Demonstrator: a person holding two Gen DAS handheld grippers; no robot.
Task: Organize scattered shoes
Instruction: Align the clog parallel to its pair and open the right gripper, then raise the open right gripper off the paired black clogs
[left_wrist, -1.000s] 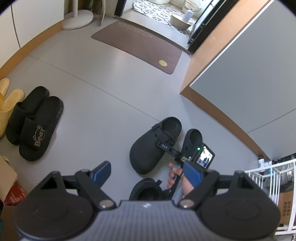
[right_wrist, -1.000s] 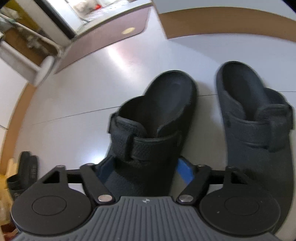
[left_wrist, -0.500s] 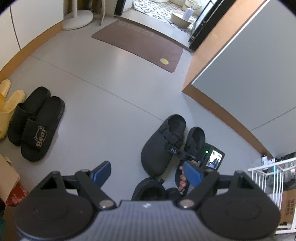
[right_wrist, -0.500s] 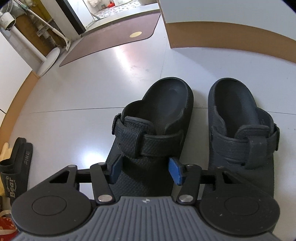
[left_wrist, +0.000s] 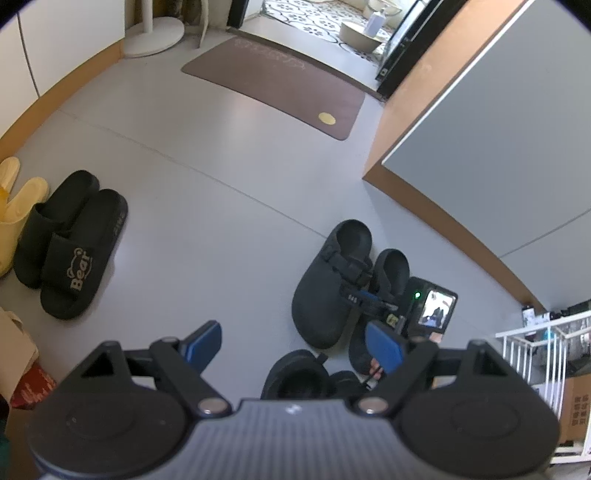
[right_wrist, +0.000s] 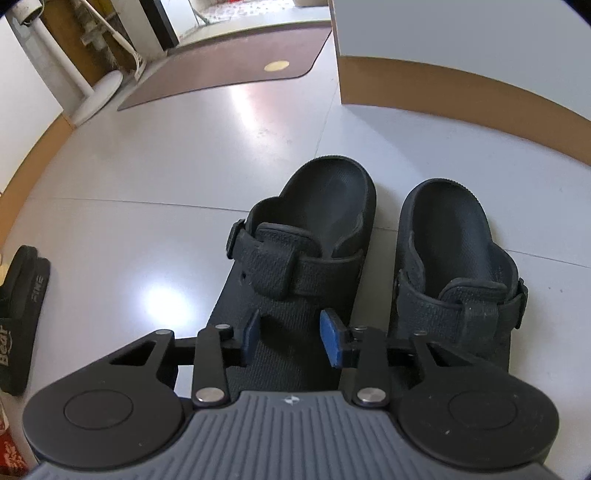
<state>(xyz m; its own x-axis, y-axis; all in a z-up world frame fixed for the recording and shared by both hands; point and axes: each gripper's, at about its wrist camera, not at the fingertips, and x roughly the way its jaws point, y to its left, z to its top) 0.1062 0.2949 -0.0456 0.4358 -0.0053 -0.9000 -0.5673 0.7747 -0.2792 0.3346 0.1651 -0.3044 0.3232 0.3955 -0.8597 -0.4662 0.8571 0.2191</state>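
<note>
The right hand-held gripper (right_wrist: 291, 334) hangs tilted down over the toe of the nearer black clog (right_wrist: 310, 236). Its jaws have just been closing and now stand partly apart. The clog's textured upper shows in the gap between the blue pads (right_wrist: 330, 341), but the pads sit above it and do not clamp it, so the shoe is released. This clog lies flat on the grey floor (right_wrist: 166, 192) with its heel opening pointing away and its strap folded across the instep. Its partner, the second black clog (right_wrist: 454, 251), lies just beside it on the right, facing the same way, with a narrow strip of floor between them. Both sit near the brown skirting (right_wrist: 461, 92) of a grey cabinet.

The left hand-held gripper (left_wrist: 293, 343) hangs higher with its jaws spread wide and nothing between them. From there the clog pair shows low and right of centre, the right tool's small lit screen (left_wrist: 436, 308) over them. A pair of black slides (left_wrist: 74, 251) printed "Bear" lies well apart at the left, tight together, with yellow slippers (left_wrist: 18, 199) just beside them against the wall. A brown mat (left_wrist: 280, 85) lies by the far doorway
</note>
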